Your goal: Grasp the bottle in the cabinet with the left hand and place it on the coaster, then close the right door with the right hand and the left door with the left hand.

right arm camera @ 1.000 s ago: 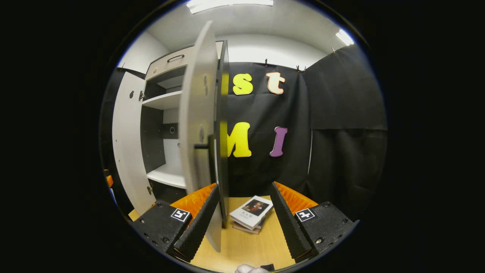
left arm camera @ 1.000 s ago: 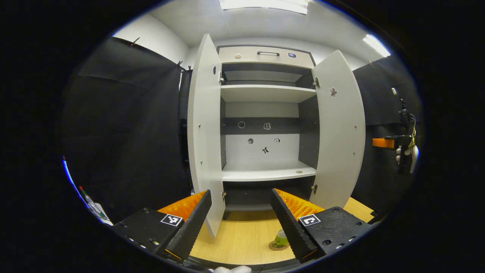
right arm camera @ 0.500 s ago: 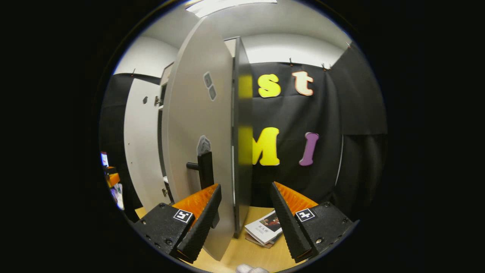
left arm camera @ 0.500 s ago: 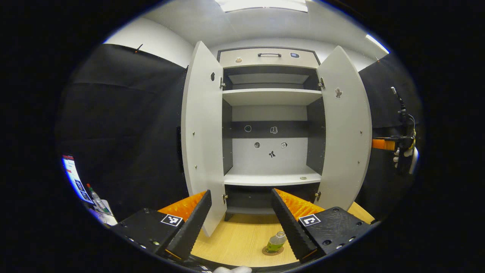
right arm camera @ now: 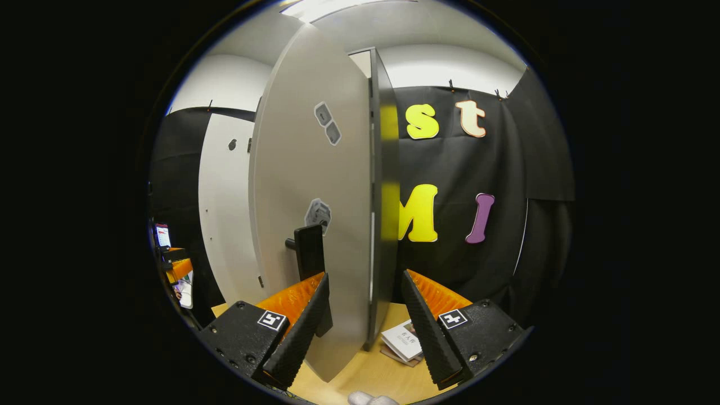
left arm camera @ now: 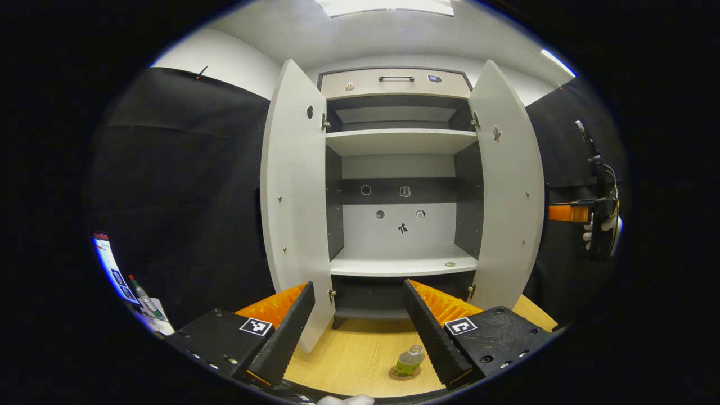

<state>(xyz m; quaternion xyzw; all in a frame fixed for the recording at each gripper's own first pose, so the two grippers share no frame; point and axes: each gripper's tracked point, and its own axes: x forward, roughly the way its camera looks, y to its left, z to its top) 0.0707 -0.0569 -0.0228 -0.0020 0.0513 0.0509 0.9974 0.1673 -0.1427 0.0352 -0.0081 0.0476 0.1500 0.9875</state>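
The small green bottle (left arm camera: pixel 409 360) stands upright on the round coaster (left arm camera: pixel 398 376) on the wooden table, in front of the open cabinet (left arm camera: pixel 396 140). My left gripper (left arm camera: pixel 357 288) is open and empty, back from the bottle, which sits by its right finger. The left door (left arm camera: pixel 292 197) and right door (left arm camera: pixel 509 191) both stand open. My right gripper (right arm camera: pixel 365 277) is open, close against the right door's outer face (right arm camera: pixel 315 180), with the black handle (right arm camera: pixel 308 253) just above its left finger. The right gripper (left arm camera: pixel 596 222) also shows beyond the right door.
A short stack of books (right arm camera: pixel 402 342) lies on the table (left arm camera: pixel 354 360) beside the cabinet's dark side wall (right arm camera: pixel 385 214). The far left door (right arm camera: pixel 225 197) shows past the right door. A drawer with a handle (left arm camera: pixel 396 79) tops the cabinet.
My left gripper has drawn back, so the bottle on its coaster shows more fully. My right gripper has come round to the right door's outer face and nearer its handle.
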